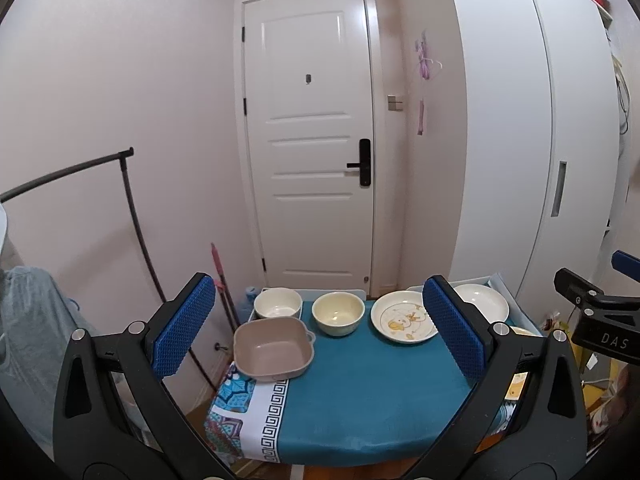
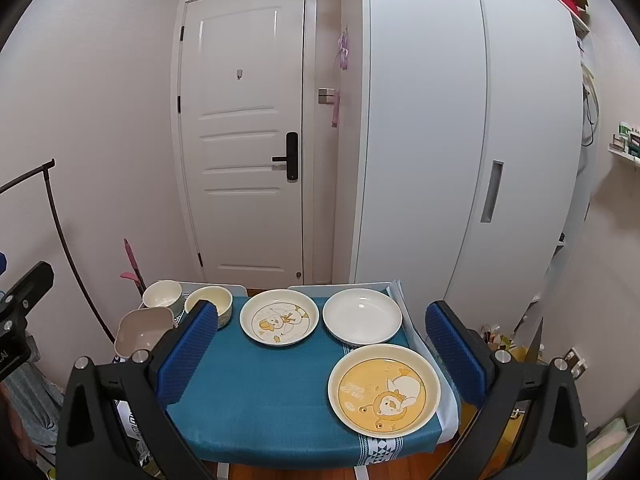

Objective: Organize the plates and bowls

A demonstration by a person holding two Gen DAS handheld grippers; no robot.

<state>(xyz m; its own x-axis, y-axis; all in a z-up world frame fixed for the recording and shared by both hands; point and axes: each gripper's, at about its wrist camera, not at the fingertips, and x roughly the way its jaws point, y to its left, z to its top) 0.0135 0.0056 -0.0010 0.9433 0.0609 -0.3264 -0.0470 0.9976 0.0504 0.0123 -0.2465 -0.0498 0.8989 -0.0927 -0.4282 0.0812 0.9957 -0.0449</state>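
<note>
Progress: nothing stacked yet; I judge all sorting remains.
Bowls: square bowl [image 1: 272, 348], white bowl [image 1: 277, 303], cream bowl [image 1: 338, 313] at tabletop [image 1: 360, 392] left.
Plates: duck plate [image 2: 279, 317], white plate [image 2: 362, 315], yellow plate [image 2: 384, 391] right, all apart.
Grippers: my left gripper [image 1: 320, 336] and right gripper [image 2: 320, 352] spread wide, empty.

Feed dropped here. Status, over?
Left gripper and right gripper open, empty. Three bowls, three plates unstacked on table. Nothing blocking.

Left gripper [image 1: 320, 332] jaws wide apart; right gripper [image 2: 322, 354] likewise, both seemingly level.

Yellow plate [image 1: 520, 331] — mostly hidden.
</note>
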